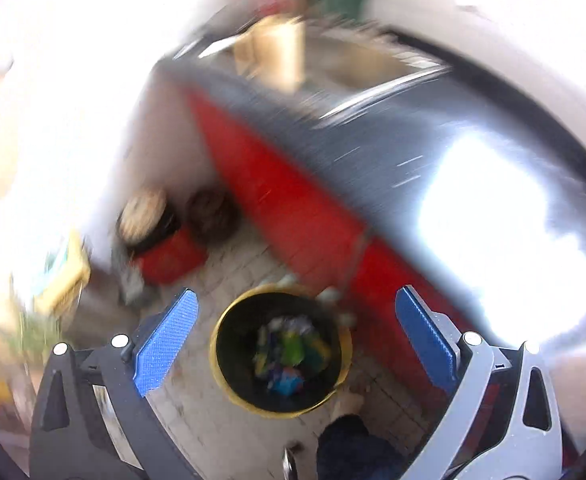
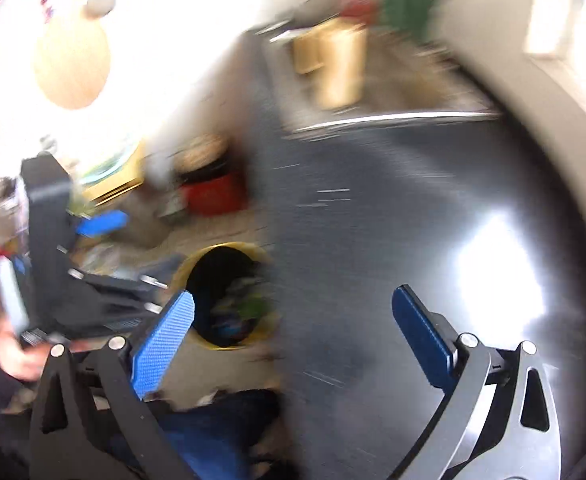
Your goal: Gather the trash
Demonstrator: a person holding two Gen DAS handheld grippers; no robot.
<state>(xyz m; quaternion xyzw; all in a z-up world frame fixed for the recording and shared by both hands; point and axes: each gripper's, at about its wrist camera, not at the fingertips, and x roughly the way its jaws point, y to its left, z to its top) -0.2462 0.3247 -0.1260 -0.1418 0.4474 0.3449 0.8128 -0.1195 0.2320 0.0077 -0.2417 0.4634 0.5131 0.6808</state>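
Observation:
A yellow-rimmed bin [image 1: 281, 350] with a dark liner stands on the tiled floor, holding several coloured wrappers [image 1: 289, 354]. My left gripper [image 1: 297, 344] hovers high above it, blue pads wide apart, nothing between them. In the right wrist view the same bin [image 2: 229, 300] shows beside the counter edge, partly behind my left finger pad. My right gripper [image 2: 293, 340] is open and empty over the dark countertop [image 2: 393, 220]. The other gripper [image 2: 53, 216] appears at the left, held by a hand [image 2: 13, 356]. Both views are motion-blurred.
A dark counter [image 1: 373, 128] with a red front [image 1: 293, 200] runs beside the bin. A sink [image 2: 393, 92] with a tan block [image 2: 341, 68] lies at its far end. A red pot [image 1: 169, 256] and round baskets [image 1: 213, 212] sit on the floor. A foot [image 1: 347, 404] is near the bin.

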